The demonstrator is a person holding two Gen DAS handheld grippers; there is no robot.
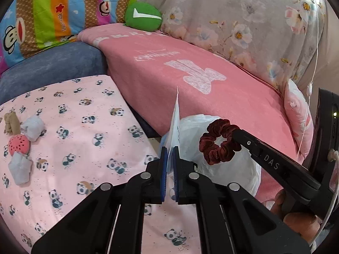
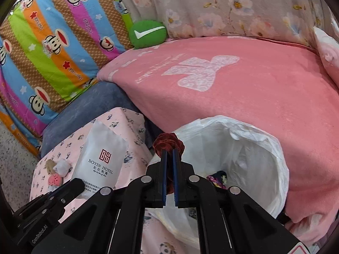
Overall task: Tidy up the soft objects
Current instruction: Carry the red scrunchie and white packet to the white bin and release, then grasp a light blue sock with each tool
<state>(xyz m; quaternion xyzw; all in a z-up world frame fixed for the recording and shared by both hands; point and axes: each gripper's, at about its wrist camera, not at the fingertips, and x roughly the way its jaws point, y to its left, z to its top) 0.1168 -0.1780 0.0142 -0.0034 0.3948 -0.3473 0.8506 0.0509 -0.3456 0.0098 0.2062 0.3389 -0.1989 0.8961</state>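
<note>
Presently my right gripper (image 2: 168, 154) clenches the dark-red velvet scrunchie (image 1: 219, 140) beside the white plastic bag (image 2: 243, 148), apparently for dropping in; my left gripper (image 1: 168, 152) pinches a white hotel sachet (image 2: 101, 158).

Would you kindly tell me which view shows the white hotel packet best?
The right wrist view: the packet faces the camera, logo readable, held by the left gripper. The left wrist view shows it only edge-on between that gripper's fingers.
</note>
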